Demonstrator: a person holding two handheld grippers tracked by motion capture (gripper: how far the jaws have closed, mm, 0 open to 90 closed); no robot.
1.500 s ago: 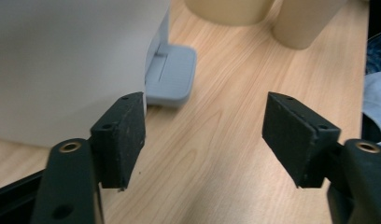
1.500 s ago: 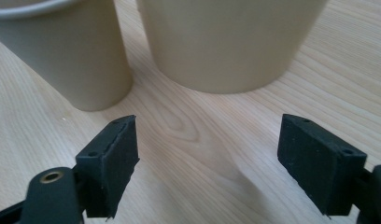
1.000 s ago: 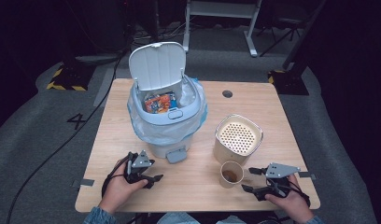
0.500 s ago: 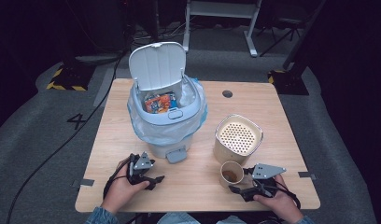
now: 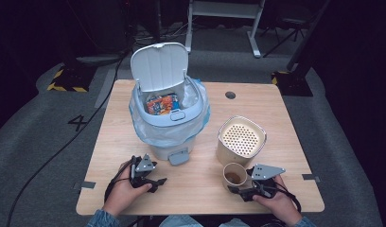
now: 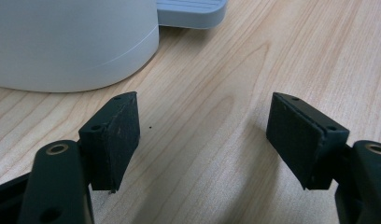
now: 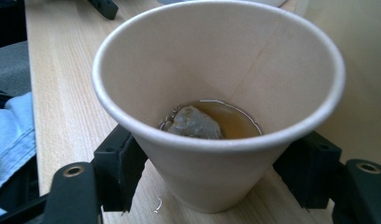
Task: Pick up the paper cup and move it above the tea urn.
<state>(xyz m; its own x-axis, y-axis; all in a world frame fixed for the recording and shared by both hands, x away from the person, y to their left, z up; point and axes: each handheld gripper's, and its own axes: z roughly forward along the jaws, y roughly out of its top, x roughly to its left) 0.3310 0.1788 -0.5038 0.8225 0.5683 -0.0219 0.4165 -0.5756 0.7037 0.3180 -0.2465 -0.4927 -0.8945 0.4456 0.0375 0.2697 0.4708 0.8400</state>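
A paper cup [image 5: 234, 176] with brown liquid and a tea bag [image 7: 193, 122] stands near the table's front edge, right of centre. My right gripper [image 5: 238, 183] reaches it from the right. Its jaws have just been closing, and both pads [image 7: 121, 161] now press the cup's [image 7: 202, 60] lower wall. My left gripper [image 5: 159, 173] rests on the wood at the front left, just before the white pedal bin [image 5: 170, 125]. Its jaws have just been opening and now stand open, with bare wood between the pads [image 6: 116, 135].
The bin's lid [image 5: 159, 66] is up, with colourful wrappers inside a blue liner. Its foot pedal [image 6: 191, 11] sticks out toward the left gripper. A beige container with a perforated top [image 5: 241, 139] stands right behind the cup. The wooden table [image 5: 276, 109] has a cable hole [image 5: 230, 95].
My right gripper has slid left to the paper cup, and its jaws now sit around it. The left hand has stayed where it was.
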